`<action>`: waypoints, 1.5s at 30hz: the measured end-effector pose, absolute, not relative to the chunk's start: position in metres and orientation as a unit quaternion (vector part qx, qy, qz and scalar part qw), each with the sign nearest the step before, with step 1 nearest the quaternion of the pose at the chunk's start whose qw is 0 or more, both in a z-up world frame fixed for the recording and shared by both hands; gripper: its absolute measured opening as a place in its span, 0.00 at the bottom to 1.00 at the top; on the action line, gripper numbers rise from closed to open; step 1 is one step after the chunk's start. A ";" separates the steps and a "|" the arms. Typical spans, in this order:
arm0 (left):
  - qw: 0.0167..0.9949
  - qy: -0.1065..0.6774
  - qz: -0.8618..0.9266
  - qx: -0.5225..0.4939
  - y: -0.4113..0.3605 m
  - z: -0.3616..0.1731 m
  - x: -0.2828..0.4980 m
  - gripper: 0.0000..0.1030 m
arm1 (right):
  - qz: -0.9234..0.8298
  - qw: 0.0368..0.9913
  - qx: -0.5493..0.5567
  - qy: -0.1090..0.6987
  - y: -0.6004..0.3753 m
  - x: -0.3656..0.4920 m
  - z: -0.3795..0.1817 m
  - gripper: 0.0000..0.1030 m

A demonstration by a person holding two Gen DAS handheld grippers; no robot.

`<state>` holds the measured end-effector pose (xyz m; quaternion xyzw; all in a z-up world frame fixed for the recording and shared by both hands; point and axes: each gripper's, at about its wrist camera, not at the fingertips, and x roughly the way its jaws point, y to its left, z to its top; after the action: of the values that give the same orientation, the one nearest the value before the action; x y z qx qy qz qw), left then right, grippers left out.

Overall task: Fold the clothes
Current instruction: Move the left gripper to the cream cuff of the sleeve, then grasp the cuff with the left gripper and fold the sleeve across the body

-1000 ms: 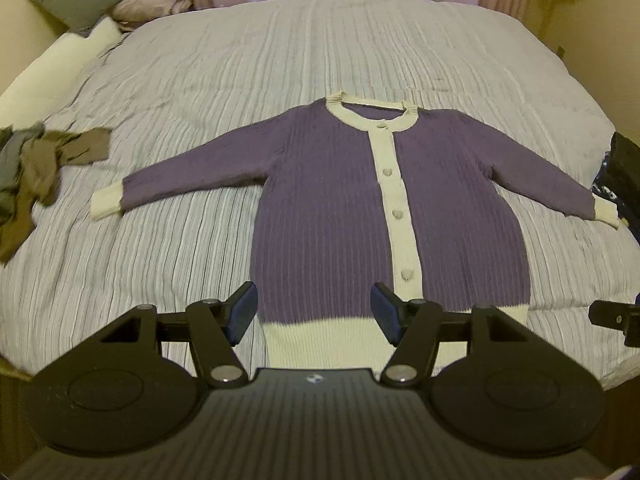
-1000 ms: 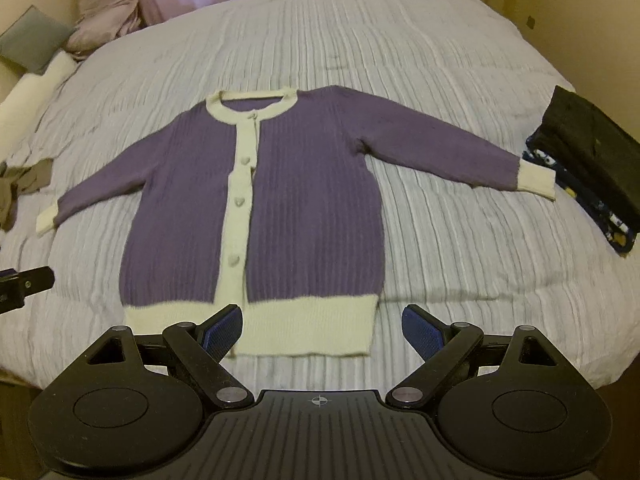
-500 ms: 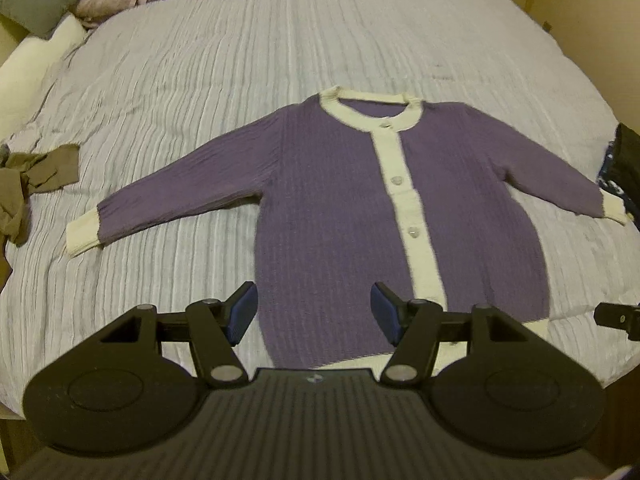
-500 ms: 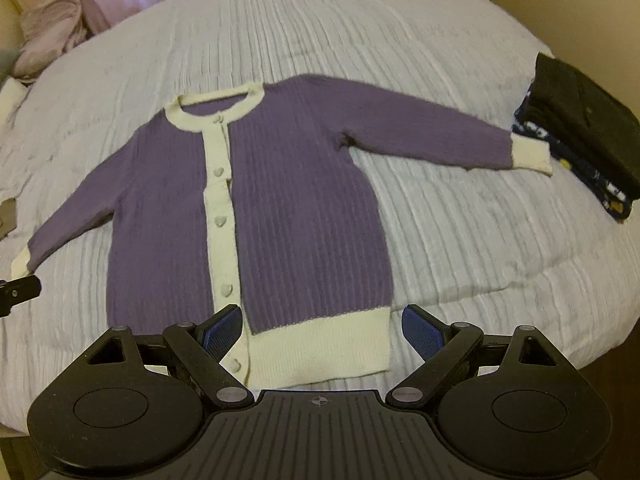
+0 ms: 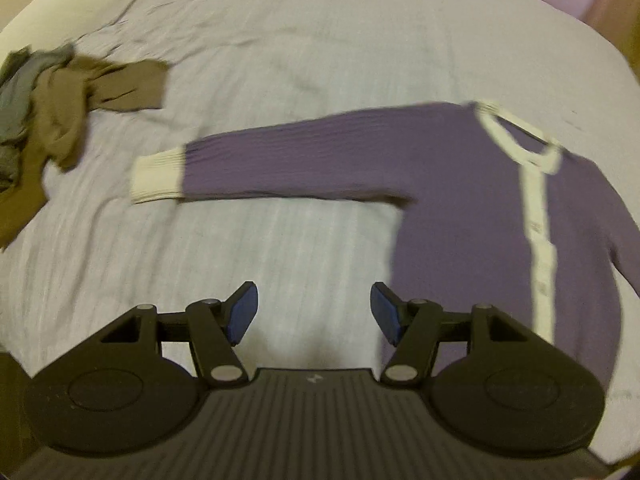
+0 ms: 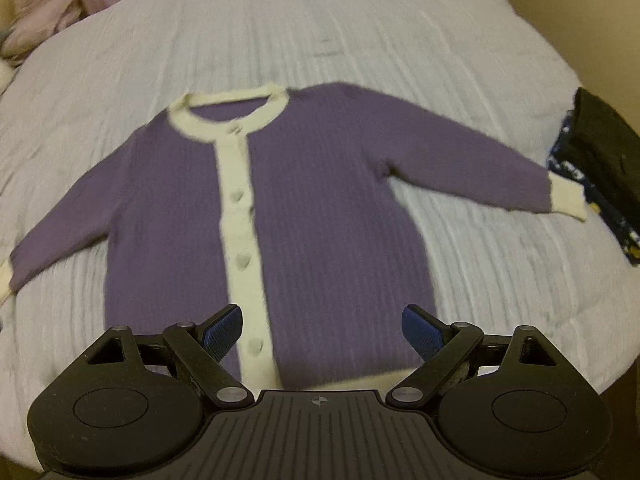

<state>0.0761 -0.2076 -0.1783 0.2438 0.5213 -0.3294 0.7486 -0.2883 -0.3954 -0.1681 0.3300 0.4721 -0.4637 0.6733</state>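
Note:
A purple cardigan [image 6: 320, 208] with cream collar, button band, cuffs and hem lies flat and face up on the bed, both sleeves spread out. In the left wrist view its left sleeve [image 5: 300, 160] stretches toward a cream cuff [image 5: 158, 178]. My left gripper [image 5: 314, 312] hovers open over bare bedspread, just left of the cardigan's side edge, nothing between its blue pads. My right gripper [image 6: 322, 330] is open above the cardigan's lower front, right of the button band [image 6: 242, 240], holding nothing. The right cuff [image 6: 568, 200] lies near the bed's right side.
A rumpled pile of olive-brown and grey clothes [image 5: 60, 120] lies on the bed's left side. Dark folded garments [image 6: 600, 168] are stacked at the right edge. The striped grey bedspread [image 6: 360, 32] stretches beyond the collar; pillows [image 6: 40, 20] sit at the far left corner.
My left gripper has swung left off the cardigan's body to the bedspread beside the left sleeve. My right gripper has moved in and lower over the hem. Both stayed open.

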 end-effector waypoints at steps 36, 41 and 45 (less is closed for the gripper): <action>0.757 0.566 -0.102 -0.308 -0.134 -0.378 0.287 0.20 | -0.502 0.609 0.318 0.526 -0.453 -0.264 -0.306 0.87; 0.803 0.513 -0.137 -0.270 -0.150 -0.356 0.278 0.09 | -0.509 0.607 0.326 0.517 -0.461 -0.297 -0.317 0.87; 0.837 0.440 -0.223 -0.236 -0.182 -0.304 0.248 0.08 | -0.523 0.595 0.338 0.509 -0.475 -0.332 -0.320 0.87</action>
<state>0.2485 -0.1819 -0.3036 -0.2359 0.4396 -0.2229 0.8375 -0.3319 -0.4748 -0.3200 0.3376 0.5086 -0.5234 0.5946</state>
